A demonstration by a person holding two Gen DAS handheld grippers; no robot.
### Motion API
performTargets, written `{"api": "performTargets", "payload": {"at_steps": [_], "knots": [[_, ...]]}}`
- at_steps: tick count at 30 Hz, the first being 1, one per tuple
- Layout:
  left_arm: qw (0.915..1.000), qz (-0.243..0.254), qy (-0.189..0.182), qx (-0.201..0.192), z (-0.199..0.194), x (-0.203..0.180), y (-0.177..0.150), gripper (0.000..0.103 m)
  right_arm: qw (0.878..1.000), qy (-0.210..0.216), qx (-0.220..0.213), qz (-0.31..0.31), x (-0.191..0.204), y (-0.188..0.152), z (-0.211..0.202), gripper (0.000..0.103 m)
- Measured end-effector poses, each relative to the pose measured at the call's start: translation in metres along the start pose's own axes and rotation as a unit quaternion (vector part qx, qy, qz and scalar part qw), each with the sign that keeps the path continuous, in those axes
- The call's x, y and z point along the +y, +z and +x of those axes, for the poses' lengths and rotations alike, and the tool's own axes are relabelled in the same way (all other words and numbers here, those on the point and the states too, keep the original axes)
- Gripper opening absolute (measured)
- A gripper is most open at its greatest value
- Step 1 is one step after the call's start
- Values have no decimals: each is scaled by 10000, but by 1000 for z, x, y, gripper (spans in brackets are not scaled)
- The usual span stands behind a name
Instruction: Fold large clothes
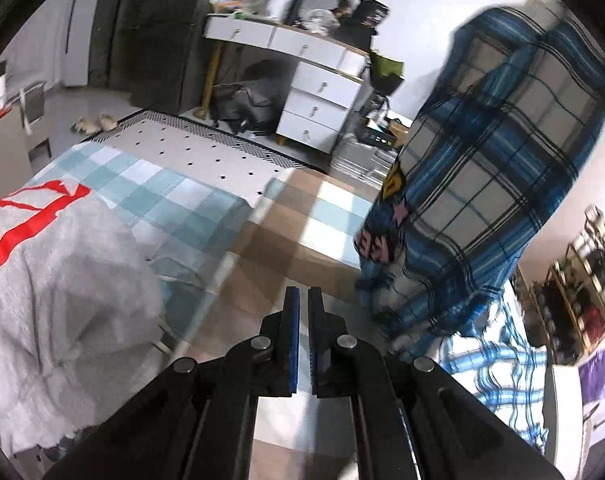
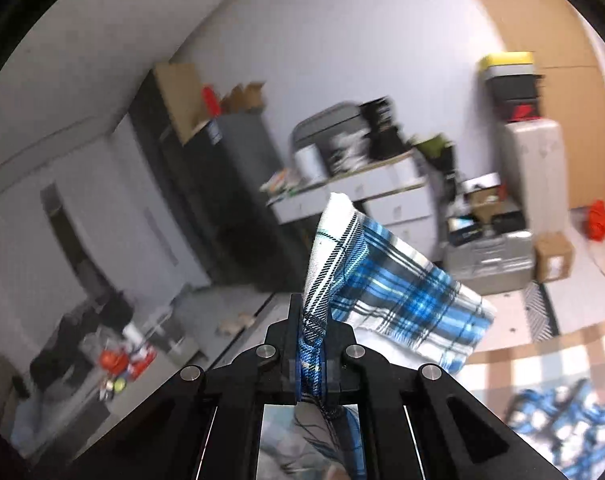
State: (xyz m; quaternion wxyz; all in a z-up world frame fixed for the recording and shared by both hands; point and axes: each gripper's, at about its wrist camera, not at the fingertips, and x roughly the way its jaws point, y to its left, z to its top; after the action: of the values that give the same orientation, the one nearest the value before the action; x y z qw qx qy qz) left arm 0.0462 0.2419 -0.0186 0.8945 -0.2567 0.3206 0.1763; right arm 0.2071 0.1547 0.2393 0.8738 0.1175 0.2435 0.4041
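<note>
Right gripper: jaws clamped on a fold of the blue plaid garment, corner sticking up past the fingertips.
Left gripper: jaws closed, nothing between them.
Plaid garment: hanging lifted above the checked bedspread (lower part trailing onto it).
Grey fleece: on the bed, left.

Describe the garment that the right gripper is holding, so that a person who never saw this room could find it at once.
Start from the bed with the pale checked cover. Above its right side hangs a blue, white and black plaid shirt, one edge pinched in the right gripper. The fluffy white garment lying on the bed bears red marks; only the plaid one is lifted into the air.
</note>
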Motion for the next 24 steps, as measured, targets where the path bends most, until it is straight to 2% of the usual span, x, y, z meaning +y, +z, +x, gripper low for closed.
{"api": "performTargets", "payload": {"at_steps": [4, 7, 11, 15, 17, 20, 22, 24], "knots": [[9992, 310, 6, 260, 4, -22, -15, 0, 9956, -487, -173, 779, -90, -11, -59, 6], [9980, 430, 56, 467, 9, -33, -27, 0, 9887, -928, -204, 1160, -163, -37, -89, 6], [9955, 577, 207, 726, 18, -39, -43, 0, 9683, -1435, -69, 2043, -262, -99, -115, 6], [9923, 797, 374, 876, 24, -48, -54, 0, 9472, -1882, 111, 2595, -336, -160, -135, 6], [9910, 880, 478, 885, 25, -50, -60, 0, 9428, -1982, 223, 2672, -357, -183, -142, 6], [9882, 954, 613, 1026, 30, -50, -68, 0, 9449, -1952, 277, 2614, -376, -192, -156, 6], [9872, 935, 707, 1079, 32, -48, -71, 0, 9488, -1874, 184, 2534, -377, -184, -166, 6], [9866, 947, 740, 1105, 33, -50, -75, 0, 9583, -1836, -15, 2189, -365, -168, -172, 6]]}}
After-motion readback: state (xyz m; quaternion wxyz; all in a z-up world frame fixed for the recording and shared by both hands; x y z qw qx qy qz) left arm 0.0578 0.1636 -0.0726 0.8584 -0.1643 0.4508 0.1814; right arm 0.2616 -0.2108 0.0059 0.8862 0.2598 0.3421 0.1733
